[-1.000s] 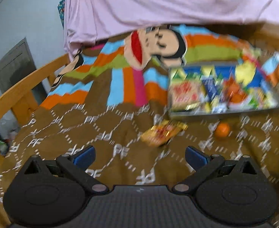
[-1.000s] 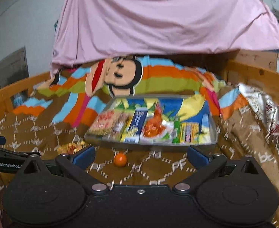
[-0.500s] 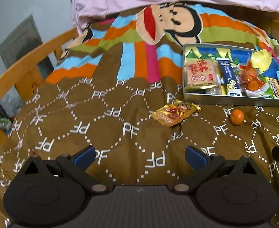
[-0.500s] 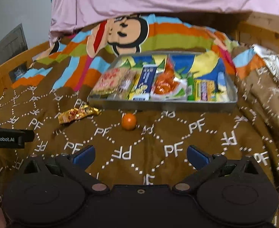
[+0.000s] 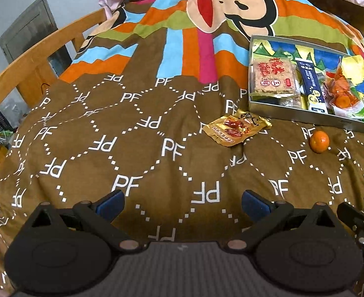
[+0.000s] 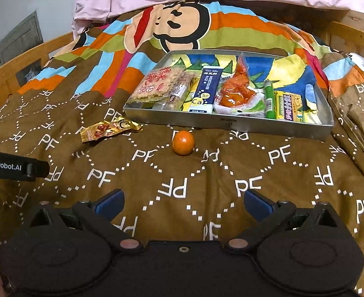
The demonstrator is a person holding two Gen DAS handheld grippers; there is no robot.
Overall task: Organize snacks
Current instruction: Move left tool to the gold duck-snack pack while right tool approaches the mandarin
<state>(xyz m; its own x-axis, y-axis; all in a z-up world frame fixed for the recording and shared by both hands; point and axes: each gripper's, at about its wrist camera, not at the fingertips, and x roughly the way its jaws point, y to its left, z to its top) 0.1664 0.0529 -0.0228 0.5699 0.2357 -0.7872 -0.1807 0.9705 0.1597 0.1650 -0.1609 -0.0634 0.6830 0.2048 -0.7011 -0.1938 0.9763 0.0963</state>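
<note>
Metal tray (image 6: 276, 126), far on the bed, already holds most snacks | gold snack packet (image 6: 109, 129) and small orange (image 6: 183, 142) lie loose near its front, left to stow | left claw (image 5: 183, 204) and right claw (image 6: 183, 201) wide open, empty.

Each black tool (image 5: 183, 201) (image 6: 183, 200) has 2 blue-padded fingers (image 6: 109, 201) and round housings.

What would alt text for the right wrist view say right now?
A metal tray packed with snack packets sits on a brown patterned bedspread, with a small orange and a gold snack packet lying loose in front of it. The right gripper hangs open and empty in the foreground, and the left gripper's tip pokes in at the left edge.
</note>
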